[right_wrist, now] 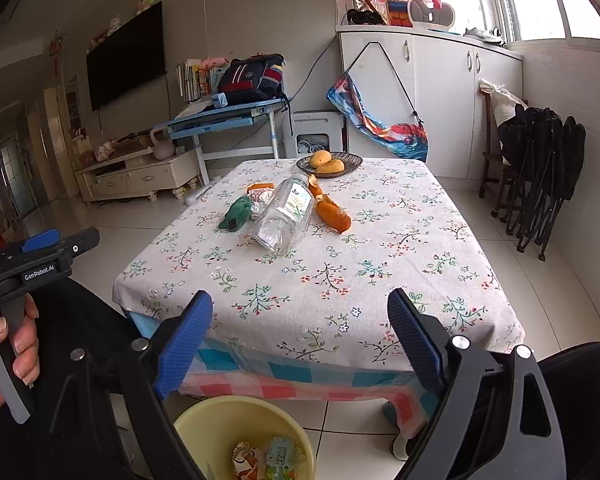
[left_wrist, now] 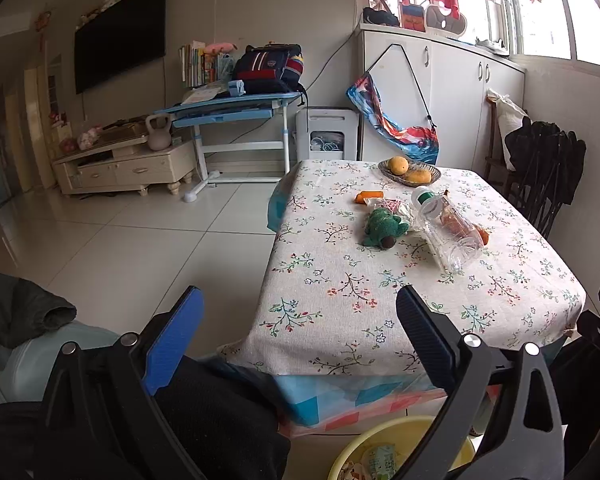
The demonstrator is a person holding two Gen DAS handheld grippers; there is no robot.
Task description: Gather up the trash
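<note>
An empty clear plastic bottle (left_wrist: 446, 228) (right_wrist: 286, 216) lies on its side mid-table. Beside it lie orange peels (right_wrist: 332, 212) (left_wrist: 369, 197), a crumpled clear wrapper (left_wrist: 396, 208) and a green plush toy (left_wrist: 382, 228) (right_wrist: 236, 218). A yellow bin (right_wrist: 220, 420) (left_wrist: 384, 436) with wrappers inside stands on the floor at the table's near edge. My left gripper (left_wrist: 300, 312) is open and empty, held short of the table's near left corner. My right gripper (right_wrist: 300, 316) is open and empty over the near table edge, above the bin.
The table (right_wrist: 380, 248) has a floral cloth. A wicker plate of mangoes (right_wrist: 329, 163) (left_wrist: 410, 171) sits at its far edge. Folded black chairs (right_wrist: 540, 176) lean at the right wall. A blue desk (left_wrist: 228, 112) and TV cabinet stand beyond tiled floor.
</note>
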